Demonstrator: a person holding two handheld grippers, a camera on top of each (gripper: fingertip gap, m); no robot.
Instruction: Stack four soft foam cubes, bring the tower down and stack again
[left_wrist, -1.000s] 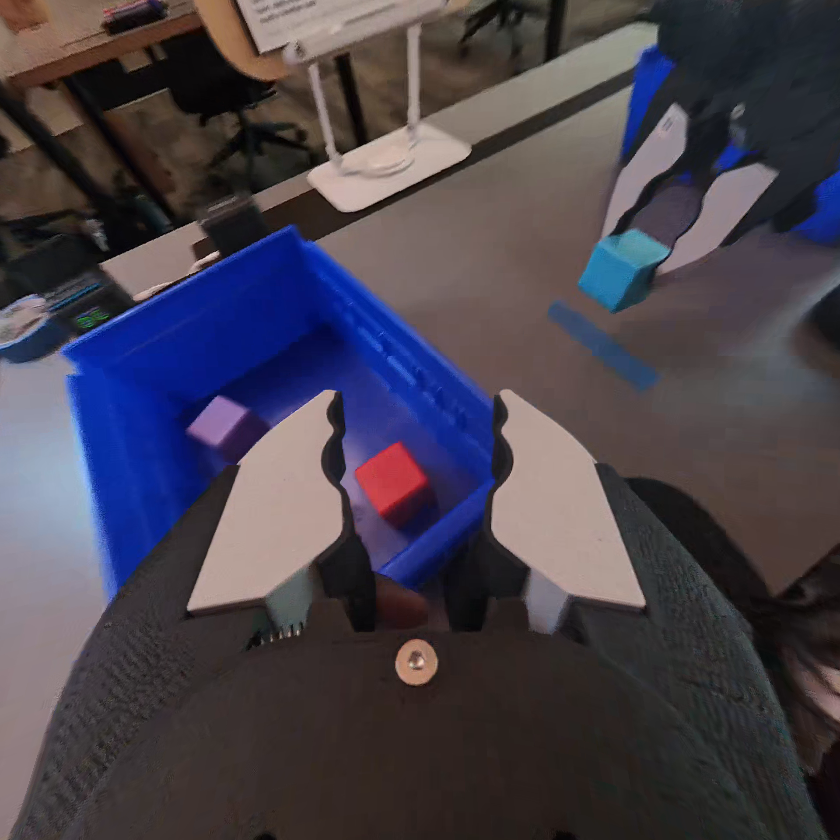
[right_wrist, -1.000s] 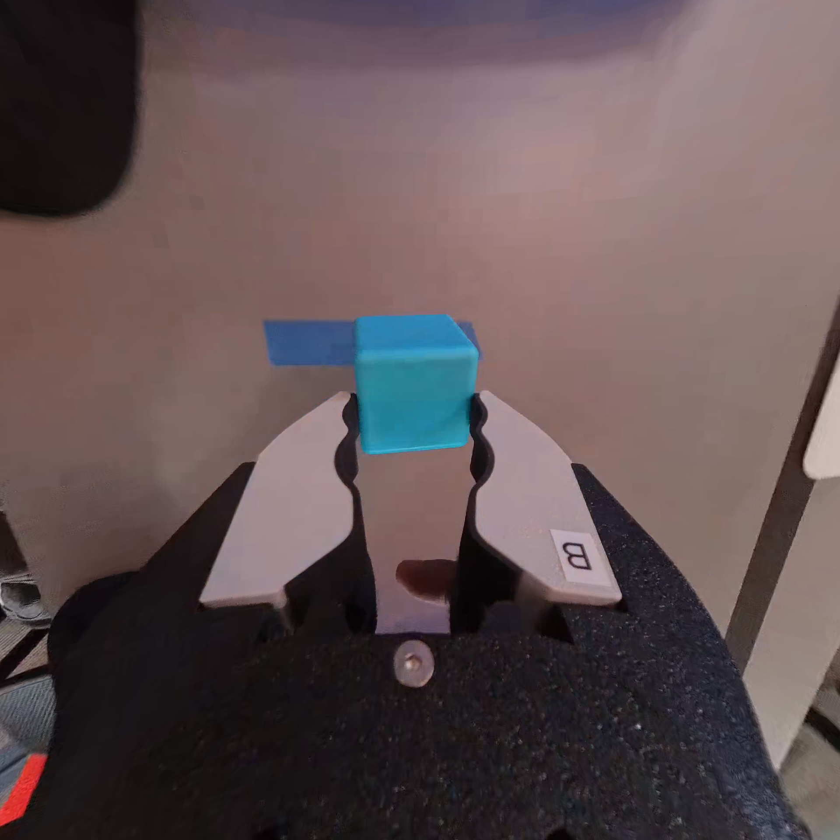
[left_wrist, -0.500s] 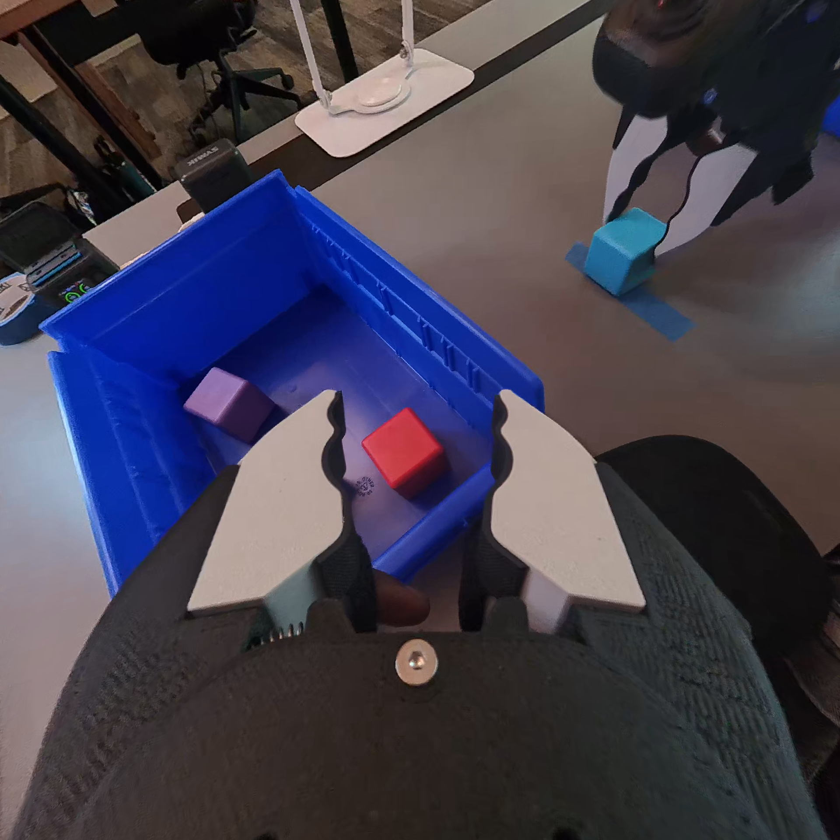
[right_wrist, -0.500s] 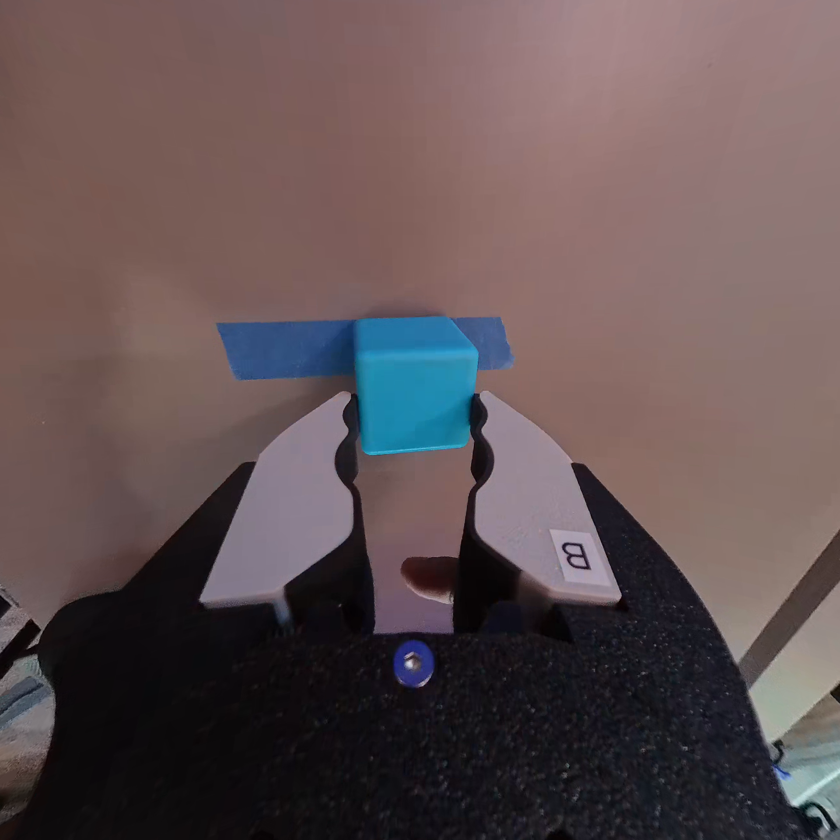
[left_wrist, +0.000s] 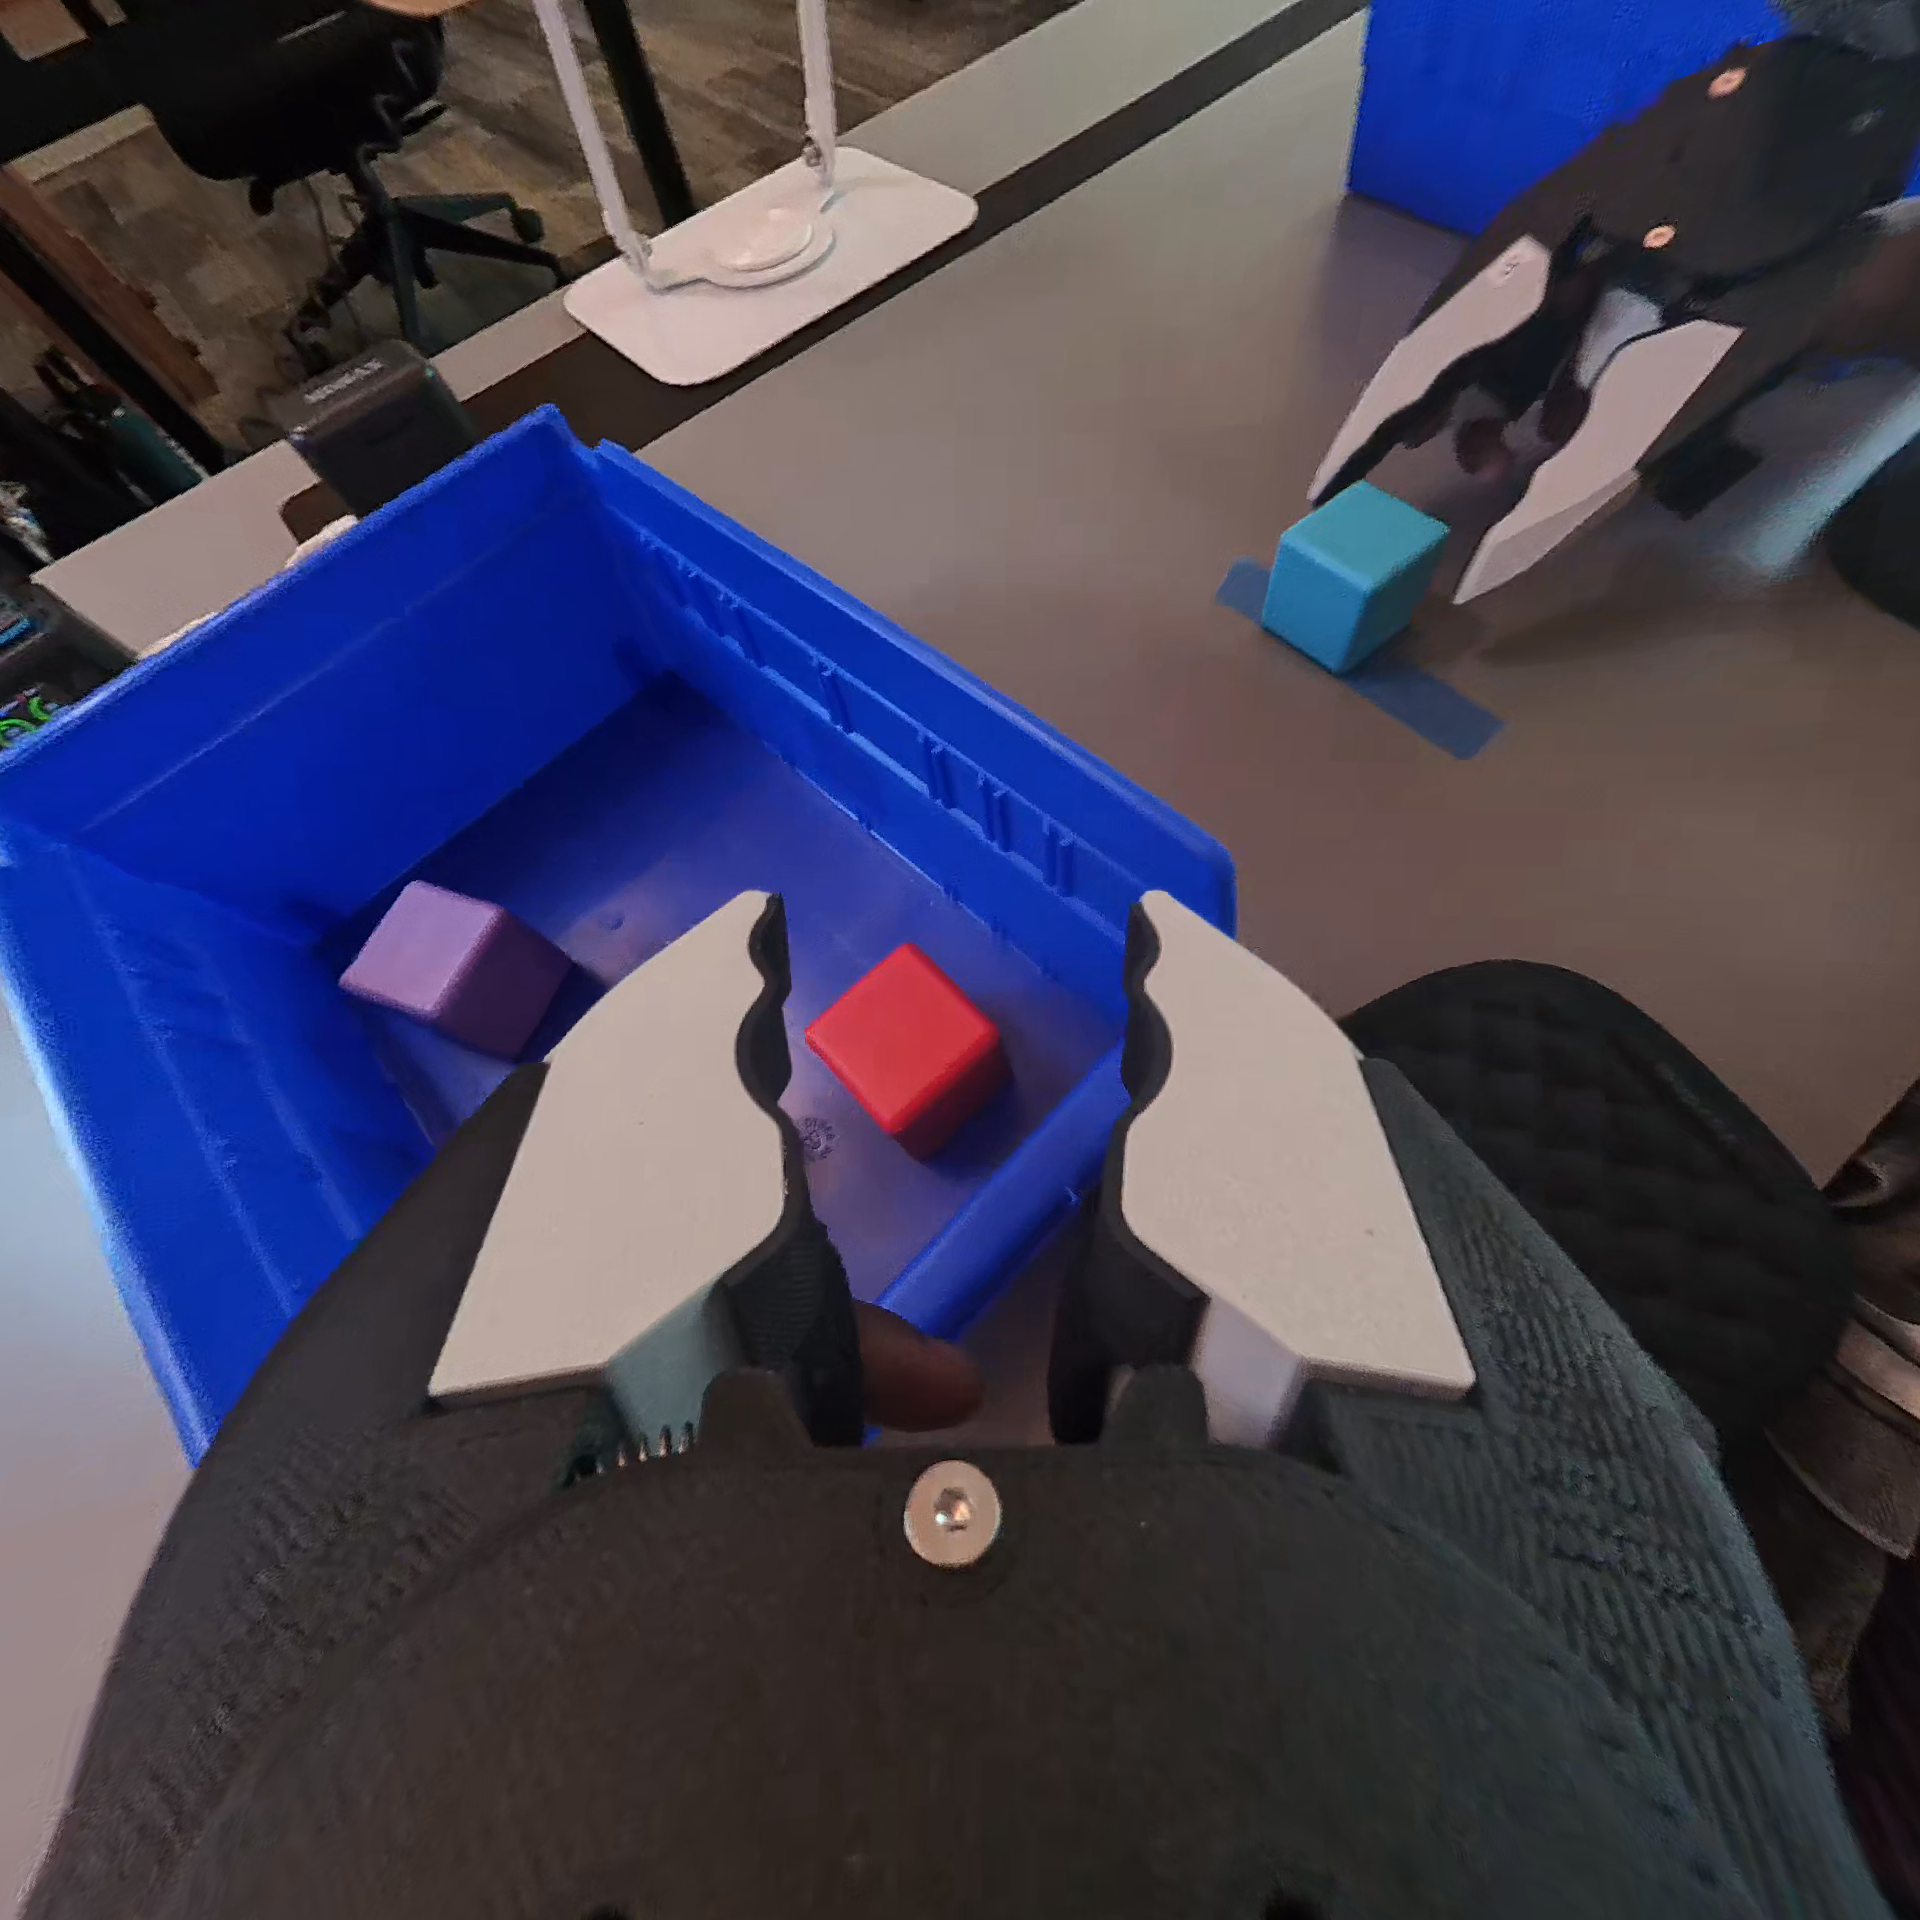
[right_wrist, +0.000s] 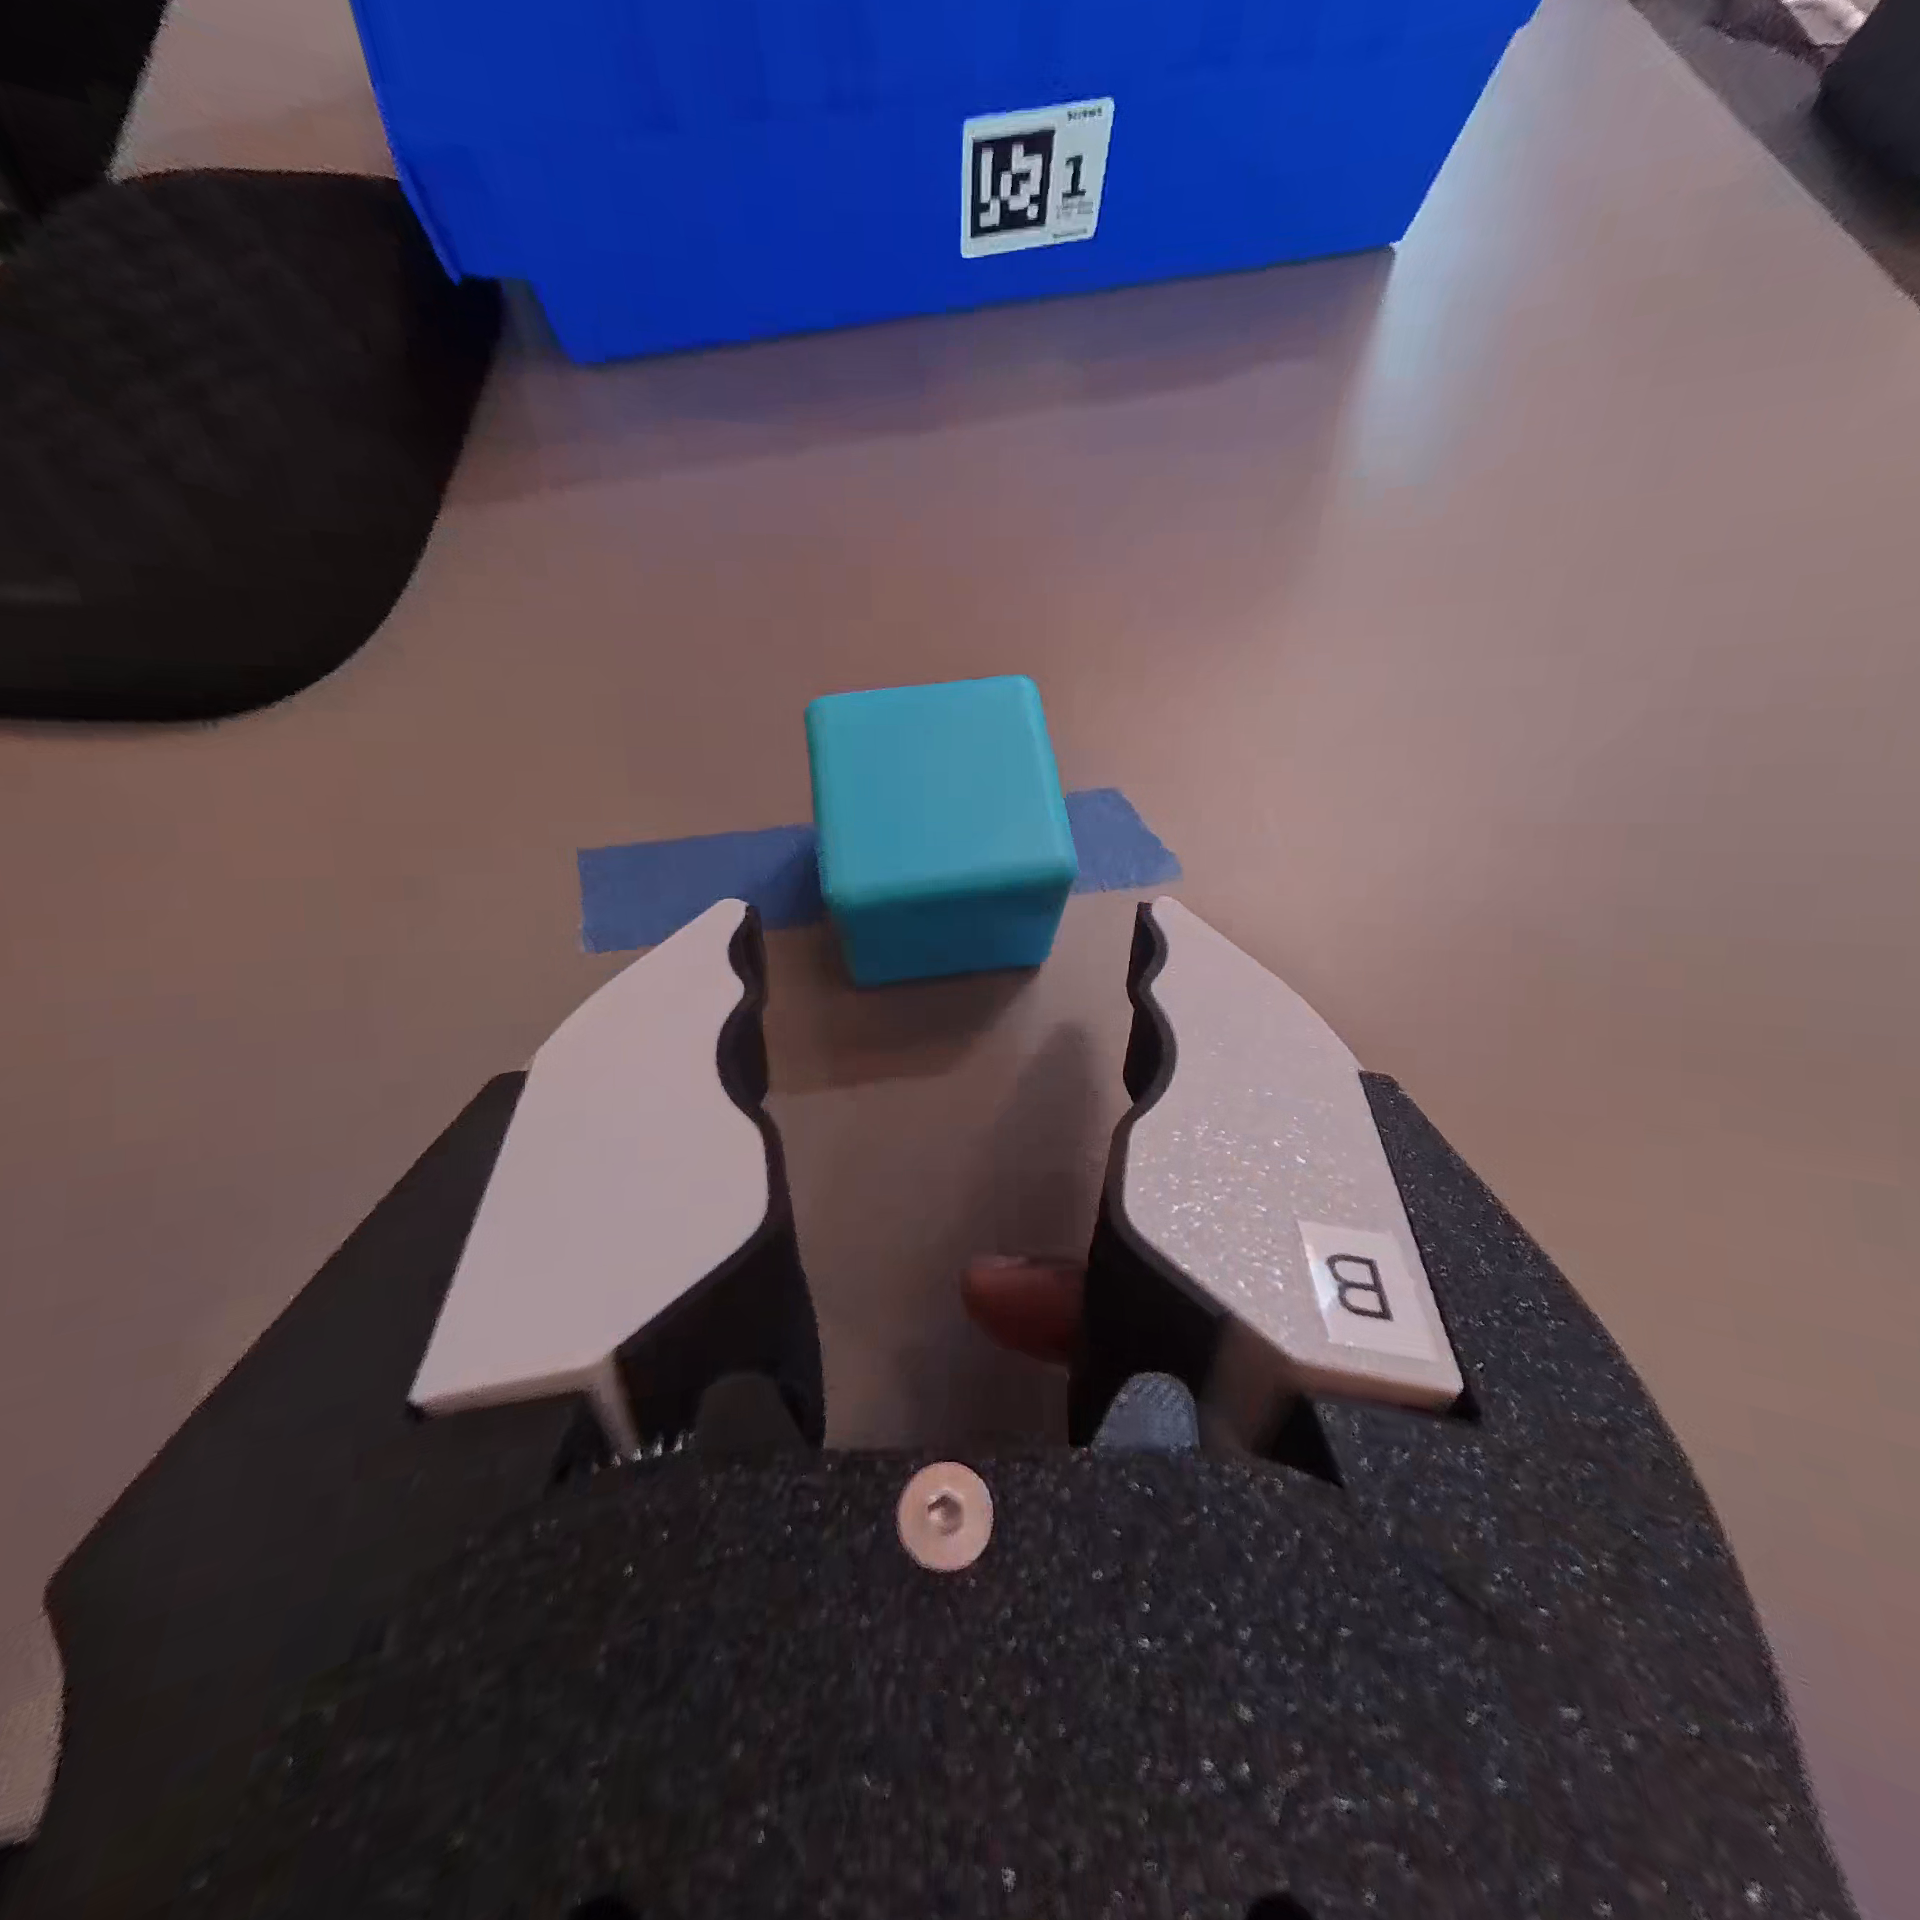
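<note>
Now we hold both tools spread apart over the grey table, neither clamped on anything. Our right tool sits just behind the teal soft foam cube, which stands alone on a strip of blue tape with its near face square to us; the tips are beside the cube's near corners and not touching it. From the left wrist view the same teal soft foam cube appears well to the right of the open blue plastic bin, with the right tool just behind it. Our left tool hovers above the bin's near end, directly over the red soft foam cube. That cube lies straight ahead between the open fingers, on the bin floor close to the near wall, and is turned corner-on, so its faces run diagonal to the fingers. A purple soft foam cube lies farther left in the bin. Being a cube, none has a long axis to align with. We judge the tower barely begun, one block placed; the left tool is plainly nearer the red one, and a slight twist would square its fingers to the faces. A second blue bin bearing a white sticker stands beyond the tape.
</note>
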